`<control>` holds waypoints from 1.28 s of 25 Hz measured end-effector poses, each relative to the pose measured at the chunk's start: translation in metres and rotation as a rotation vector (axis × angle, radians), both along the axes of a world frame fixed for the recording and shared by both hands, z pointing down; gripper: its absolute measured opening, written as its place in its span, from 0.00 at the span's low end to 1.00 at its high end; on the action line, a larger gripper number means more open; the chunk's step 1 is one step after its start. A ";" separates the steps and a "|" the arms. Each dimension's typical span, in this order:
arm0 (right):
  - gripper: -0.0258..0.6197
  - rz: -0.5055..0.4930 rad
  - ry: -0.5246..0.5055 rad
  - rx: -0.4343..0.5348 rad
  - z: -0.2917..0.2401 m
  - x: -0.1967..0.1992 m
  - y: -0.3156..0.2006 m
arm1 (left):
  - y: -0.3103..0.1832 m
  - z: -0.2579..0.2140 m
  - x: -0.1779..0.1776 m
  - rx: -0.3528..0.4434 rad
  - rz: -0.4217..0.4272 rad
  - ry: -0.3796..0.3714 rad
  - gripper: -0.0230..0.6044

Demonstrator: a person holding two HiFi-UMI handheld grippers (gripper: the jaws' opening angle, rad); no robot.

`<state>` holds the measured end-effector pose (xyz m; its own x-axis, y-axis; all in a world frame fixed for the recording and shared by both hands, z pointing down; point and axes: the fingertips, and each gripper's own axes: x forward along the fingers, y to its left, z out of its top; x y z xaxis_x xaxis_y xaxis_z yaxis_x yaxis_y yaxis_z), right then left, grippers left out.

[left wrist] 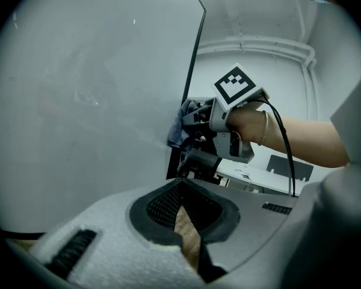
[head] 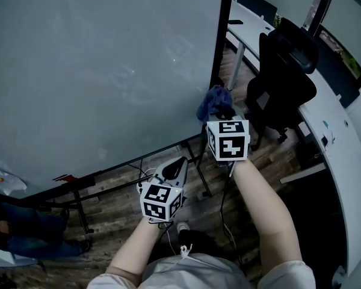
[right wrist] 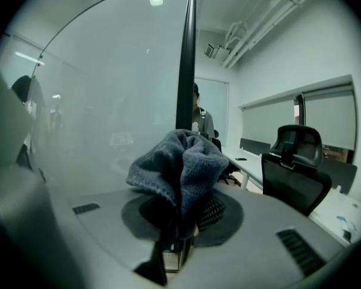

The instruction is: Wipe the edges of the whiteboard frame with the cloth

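Gripping the blue cloth [head: 213, 103], the right gripper [right wrist: 182, 218] is holding it at the dark right-hand edge of the whiteboard frame [head: 224, 41], low on that upright and just above the board's bottom corner. Its jaws are clenching on the cloth's lower folds, and the bunched upper part is bulging out above them and lying against the frame. In the right gripper view the upright is running on clear above the cloth to the top of the board.

The left gripper [left wrist: 182, 191] is hanging lower and further left, apart from the board and below its bottom edge. Its jaws are resting together with nothing between them, and only a sliver of wooden floor [head: 120, 209] is showing through.

To the right of the frame, a black office chair [head: 283, 83] is standing near, leaving a narrow strip of floor between itself and the upright. A white desk [head: 343, 149] is curving behind the chair. The whiteboard's black stand legs [head: 78, 206] are spreading across the floor below the bottom edge.
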<state>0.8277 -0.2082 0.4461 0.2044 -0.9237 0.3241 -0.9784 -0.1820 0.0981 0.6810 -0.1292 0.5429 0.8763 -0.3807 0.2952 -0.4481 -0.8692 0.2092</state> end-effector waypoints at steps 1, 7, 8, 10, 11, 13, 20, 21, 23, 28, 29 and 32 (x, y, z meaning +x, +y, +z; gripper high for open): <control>0.15 0.000 -0.008 -0.014 0.009 0.000 0.000 | 0.000 0.004 0.000 -0.007 -0.002 -0.002 0.07; 0.15 0.010 -0.051 -0.099 0.070 0.003 0.002 | -0.004 0.029 -0.001 -0.042 -0.009 -0.013 0.07; 0.15 0.012 -0.058 -0.117 0.081 0.004 0.002 | -0.005 0.034 -0.001 -0.049 -0.011 -0.016 0.07; 0.15 0.016 -0.071 -0.152 0.104 0.005 0.002 | -0.007 0.045 -0.002 -0.064 -0.015 -0.023 0.07; 0.15 0.019 -0.074 -0.163 0.114 0.006 0.002 | -0.007 0.050 -0.003 -0.073 -0.017 -0.026 0.07; 0.15 0.023 -0.055 -0.159 0.124 0.006 0.001 | -0.008 0.062 -0.004 -0.092 -0.022 -0.033 0.07; 0.15 0.020 -0.039 -0.222 0.167 0.006 0.005 | -0.005 0.091 -0.009 -0.145 -0.033 -0.044 0.07; 0.15 0.025 -0.047 -0.236 0.176 0.007 0.006 | -0.004 0.093 -0.009 -0.149 -0.035 -0.045 0.07; 0.15 0.035 -0.056 -0.253 0.190 0.007 0.006 | -0.005 0.097 -0.011 -0.151 -0.036 -0.047 0.07; 0.15 0.061 -0.070 -0.288 0.220 0.007 0.004 | -0.010 0.107 -0.019 -0.157 -0.046 -0.049 0.07; 0.15 0.063 -0.065 -0.293 0.225 0.007 0.004 | -0.011 0.110 -0.020 -0.162 -0.050 -0.050 0.07; 0.15 0.065 -0.060 -0.296 0.229 0.004 0.003 | -0.014 0.116 -0.028 -0.175 -0.069 -0.053 0.07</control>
<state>0.8314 -0.2051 0.6747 0.2320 -0.7728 0.5907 -0.9714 -0.2161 0.0988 0.6531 -0.1436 0.6585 0.8313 -0.3781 0.4073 -0.5197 -0.7886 0.3286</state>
